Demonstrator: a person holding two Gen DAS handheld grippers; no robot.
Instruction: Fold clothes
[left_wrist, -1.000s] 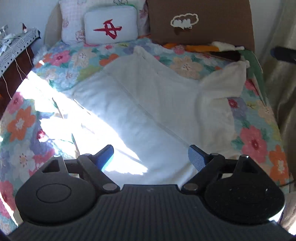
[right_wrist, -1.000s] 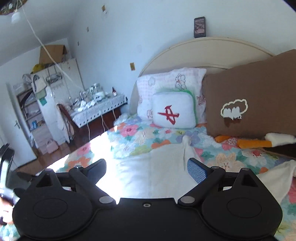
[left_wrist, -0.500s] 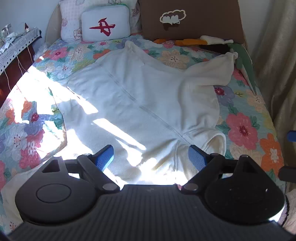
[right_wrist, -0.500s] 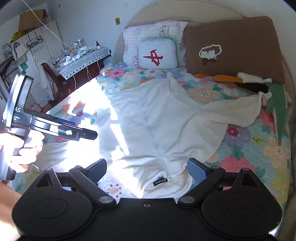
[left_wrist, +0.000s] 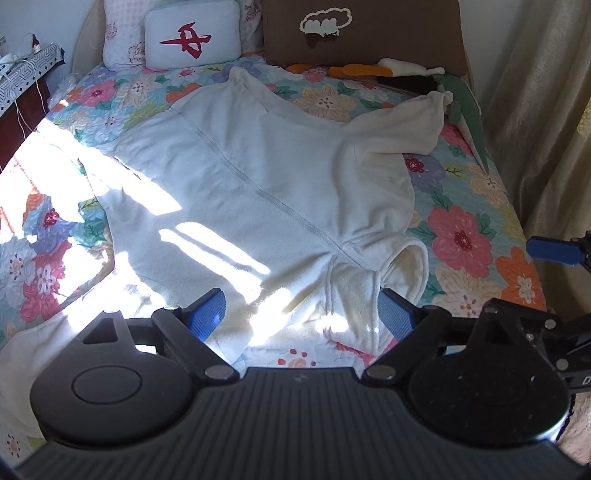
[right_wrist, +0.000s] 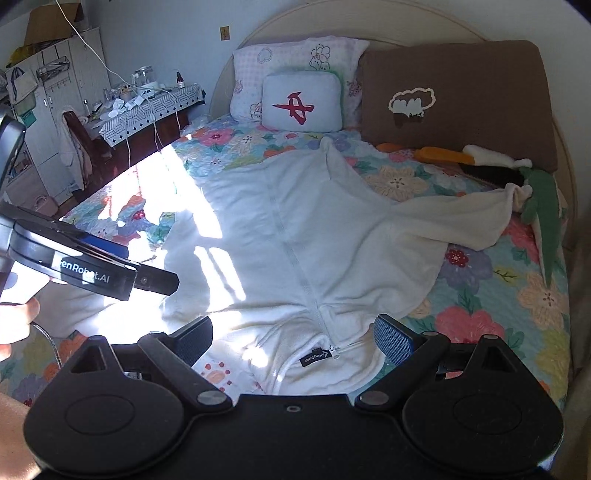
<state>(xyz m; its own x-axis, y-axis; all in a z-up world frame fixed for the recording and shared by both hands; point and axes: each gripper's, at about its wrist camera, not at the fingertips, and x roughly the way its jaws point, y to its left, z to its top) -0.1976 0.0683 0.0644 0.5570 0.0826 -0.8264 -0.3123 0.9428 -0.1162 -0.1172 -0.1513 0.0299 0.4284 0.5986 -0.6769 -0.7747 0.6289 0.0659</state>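
White fleece jacket (left_wrist: 258, 192) flat on floral bedspread (left_wrist: 461, 236), left tool (left_wrist: 301, 317) and right tool (right_wrist: 293, 339) both spread, ungripped.

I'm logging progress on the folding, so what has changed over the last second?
Both views have pulled back from the headboard end and tipped down: the left gripper and right gripper now hover open over the near edge of the white garment, each visible in the other's view. Nothing was gripped or released. The garment remains spread on the floral bedspread, pillows unmoved.
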